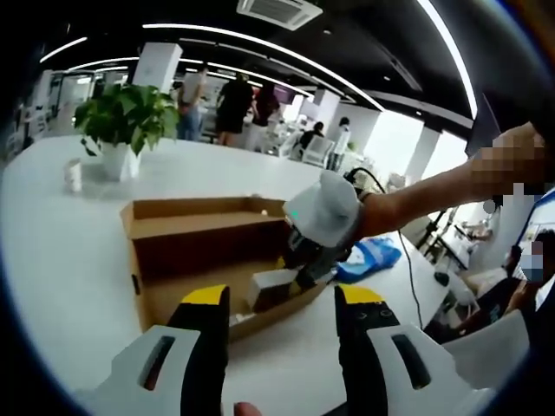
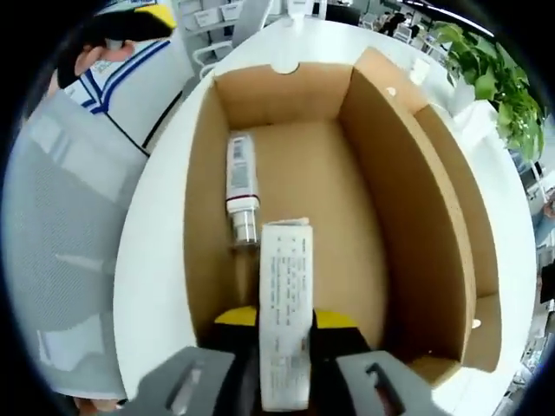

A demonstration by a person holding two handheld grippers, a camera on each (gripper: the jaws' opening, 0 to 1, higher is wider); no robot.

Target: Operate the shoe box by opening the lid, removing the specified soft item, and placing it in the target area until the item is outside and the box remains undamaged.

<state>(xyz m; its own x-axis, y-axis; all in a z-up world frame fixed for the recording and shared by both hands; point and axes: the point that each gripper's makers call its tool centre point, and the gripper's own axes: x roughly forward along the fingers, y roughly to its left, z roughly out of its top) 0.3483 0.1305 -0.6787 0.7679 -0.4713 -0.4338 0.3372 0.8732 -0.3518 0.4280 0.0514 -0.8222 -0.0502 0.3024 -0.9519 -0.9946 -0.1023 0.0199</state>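
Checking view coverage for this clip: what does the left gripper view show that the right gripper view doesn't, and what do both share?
Left gripper view: the left gripper open above the table, the right gripper reaching into the box from outside, a blue item beyond it, people standing at the back.

Right gripper view: the box floor from above, with a tube lying on it.

Both: the open cardboard box, a potted plant, and the white packet clamped in the right gripper's jaws.

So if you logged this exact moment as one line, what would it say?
stage: pulling item out | right gripper: shut on white packet, inside open shoe box | tube: lying on box floor | left gripper: open, hovering nearby
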